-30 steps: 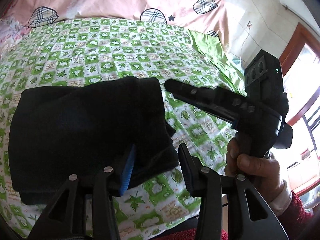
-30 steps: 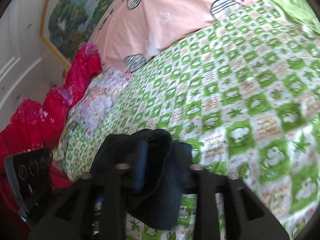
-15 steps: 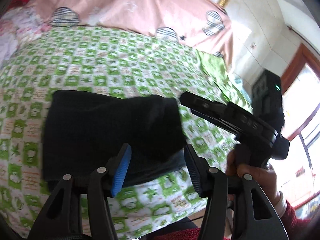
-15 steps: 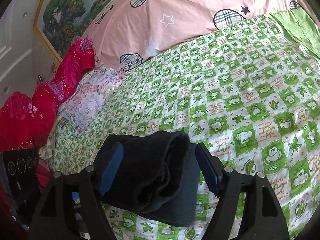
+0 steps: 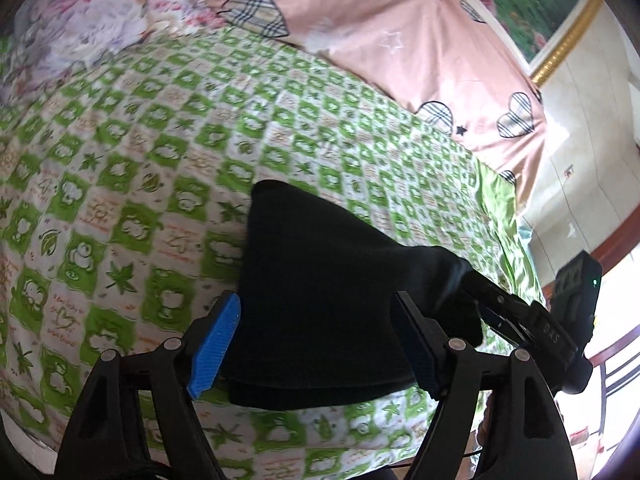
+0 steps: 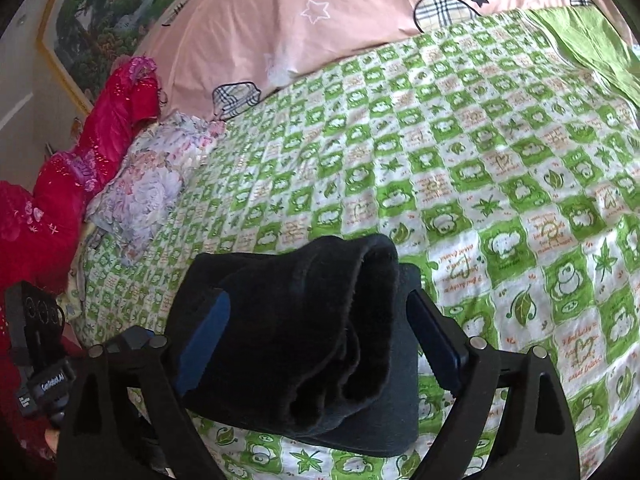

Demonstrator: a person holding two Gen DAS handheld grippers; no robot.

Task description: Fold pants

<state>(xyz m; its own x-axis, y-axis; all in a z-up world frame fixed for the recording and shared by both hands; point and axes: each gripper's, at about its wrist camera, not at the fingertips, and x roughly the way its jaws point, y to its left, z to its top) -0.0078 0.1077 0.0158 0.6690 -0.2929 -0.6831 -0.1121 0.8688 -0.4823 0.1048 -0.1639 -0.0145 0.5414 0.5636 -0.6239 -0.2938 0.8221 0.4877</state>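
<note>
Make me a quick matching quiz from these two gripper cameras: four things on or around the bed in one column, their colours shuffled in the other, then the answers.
Things:
1. pants
2. bed sheet
3. quilt with plaid hearts
4. bundled bedding at the bed's far edge

Colours:
A. pale pink
B. black
C. bright red-pink
D. green and white checks

Pairs: 1-B, 2-D, 3-A, 4-C
</note>
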